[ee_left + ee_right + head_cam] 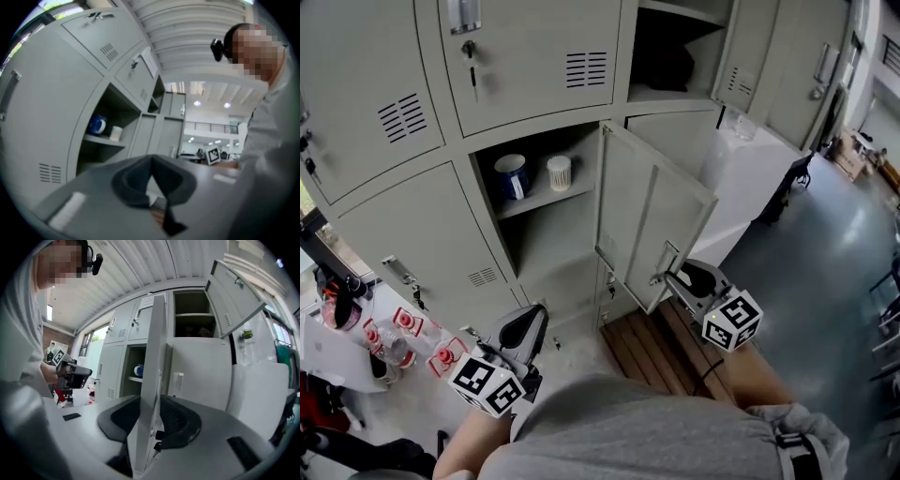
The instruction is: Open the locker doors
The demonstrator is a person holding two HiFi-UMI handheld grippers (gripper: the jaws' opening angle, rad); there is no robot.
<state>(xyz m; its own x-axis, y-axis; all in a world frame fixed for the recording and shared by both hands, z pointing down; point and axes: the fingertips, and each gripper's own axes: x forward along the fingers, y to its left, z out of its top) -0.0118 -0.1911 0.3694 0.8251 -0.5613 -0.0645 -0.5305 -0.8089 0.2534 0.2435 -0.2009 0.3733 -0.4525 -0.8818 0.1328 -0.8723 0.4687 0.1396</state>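
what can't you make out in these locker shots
- Head view: the dark thing in the upper open compartment is lost in shadow.
- Head view: labels on the blue container and white container are too small.
- Right gripper view: the locker door stands between the right gripper fingers; whether they press it is unclear.

Dark shape [664, 64] in the upper locker [670, 94] — too shadowed to identify; keyed door [534, 66] cropped above.

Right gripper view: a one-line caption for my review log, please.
Right hand-held gripper grips the edge of a swung-open locker door; a blue mug sits on the shelf behind.
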